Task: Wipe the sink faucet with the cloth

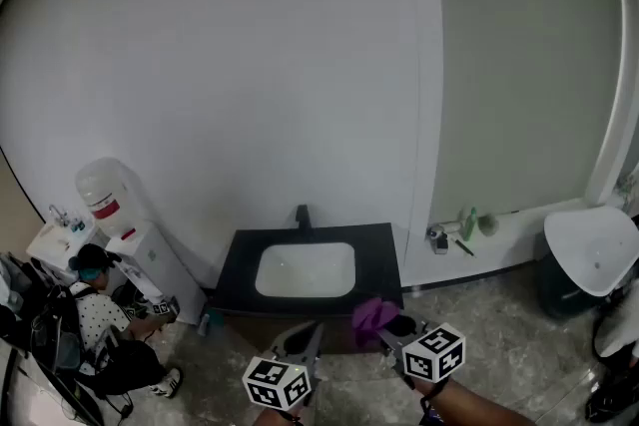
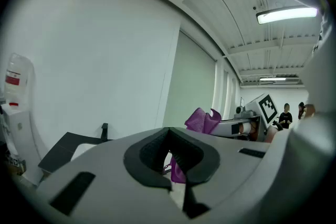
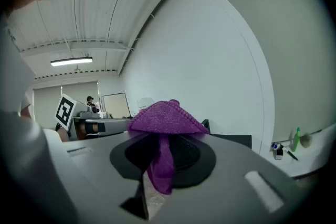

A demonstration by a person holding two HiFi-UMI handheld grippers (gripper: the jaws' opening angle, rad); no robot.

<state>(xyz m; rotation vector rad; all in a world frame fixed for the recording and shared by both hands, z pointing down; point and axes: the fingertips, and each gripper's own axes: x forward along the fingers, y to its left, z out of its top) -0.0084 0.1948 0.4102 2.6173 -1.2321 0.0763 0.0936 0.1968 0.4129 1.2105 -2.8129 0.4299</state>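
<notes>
I count 1 sink, 1 faucet behind it, 1 purple cloth and 2 grippers. Right gripper, at the sink's front right corner, is clamped on the cloth. Left gripper, in front of the sink, has its jaws nearly together with a thin slit and grips nothing. Only the head view shows 1 person crouched left of the sink. Only the gripper views show ceiling lamps.
</notes>
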